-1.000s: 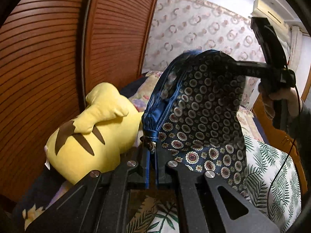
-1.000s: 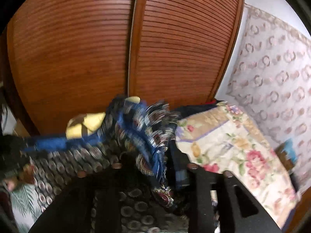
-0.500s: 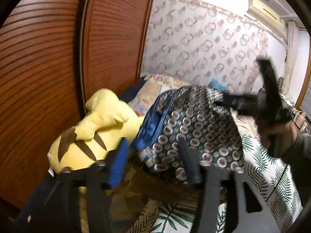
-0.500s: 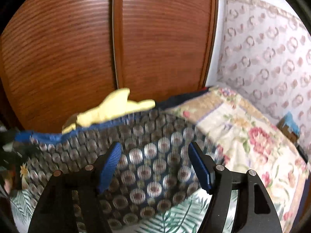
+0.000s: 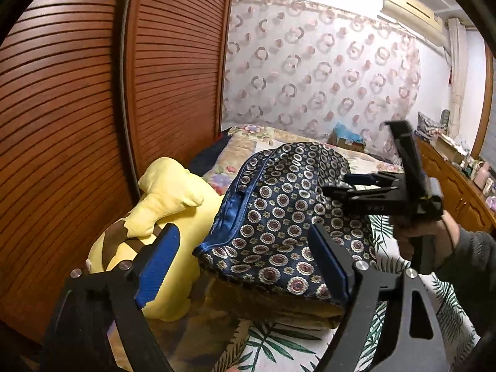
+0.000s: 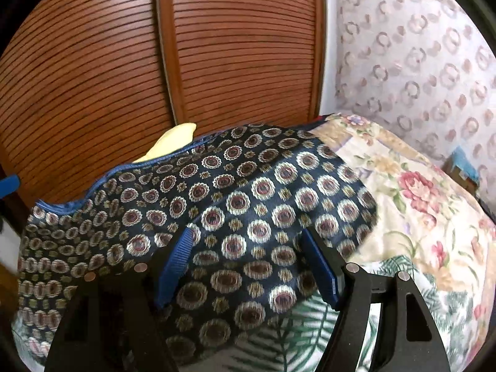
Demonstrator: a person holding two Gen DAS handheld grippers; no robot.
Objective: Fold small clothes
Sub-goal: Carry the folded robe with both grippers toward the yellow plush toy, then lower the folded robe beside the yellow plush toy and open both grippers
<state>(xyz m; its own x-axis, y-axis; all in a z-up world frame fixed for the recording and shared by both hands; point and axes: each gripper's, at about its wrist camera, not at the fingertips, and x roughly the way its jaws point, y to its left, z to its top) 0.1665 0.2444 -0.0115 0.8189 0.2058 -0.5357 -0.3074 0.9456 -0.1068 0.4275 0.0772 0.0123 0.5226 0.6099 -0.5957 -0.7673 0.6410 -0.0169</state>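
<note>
A small dark blue garment (image 5: 279,217) with round medallion print and a blue hem lies draped over a pile on the bed; it fills the right wrist view (image 6: 217,217). My left gripper (image 5: 245,257) is open and empty, just in front of the garment's near edge. My right gripper (image 6: 248,260) is open and empty, right above the cloth. The right gripper also shows in the left wrist view (image 5: 350,186), at the garment's right side.
A yellow plush toy (image 5: 161,217) lies left of the garment against the brown slatted wardrobe doors (image 5: 93,108). A floral quilt (image 6: 418,201) lies behind, a palm-leaf sheet (image 5: 294,344) in front. A wooden dresser (image 5: 458,186) stands at far right.
Both grippers held the garment up a second ago. They have let go and opened, and the garment has dropped onto the pile.
</note>
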